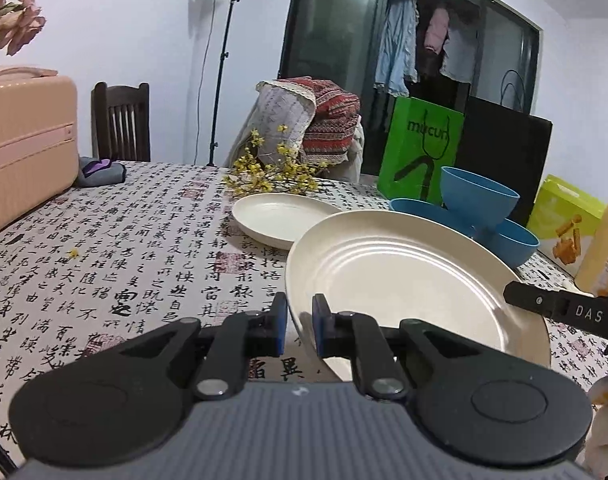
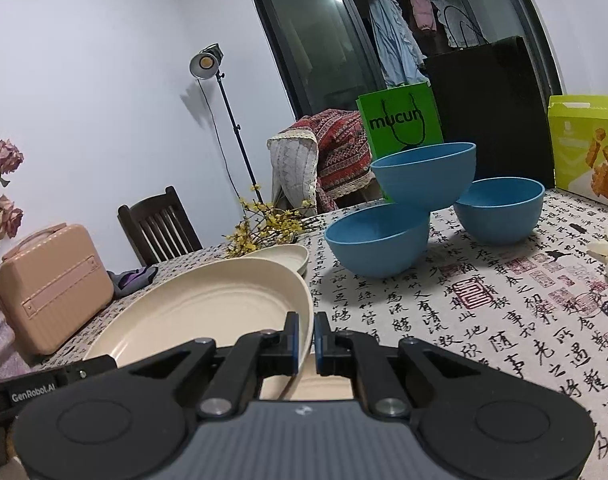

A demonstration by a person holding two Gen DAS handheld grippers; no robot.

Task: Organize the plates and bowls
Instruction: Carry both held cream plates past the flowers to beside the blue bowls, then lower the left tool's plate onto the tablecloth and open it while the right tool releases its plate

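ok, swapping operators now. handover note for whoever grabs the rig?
Left tongs: shut on the near-left rim of the big plate.
Right tongs: shut on the same plate's opposite rim; it is carried between both, off the table.
Small plates: stacked beyond it, by the yellow flowers.
Blue bowls: three, one perched on the other two, not nested.
Done: plate picked up.
Left: set the plate down, nest the bowls.

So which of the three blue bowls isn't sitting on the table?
The top bowl: it rests tilted across the rims of the left bowl and right bowl, which both stand on the tablecloth.
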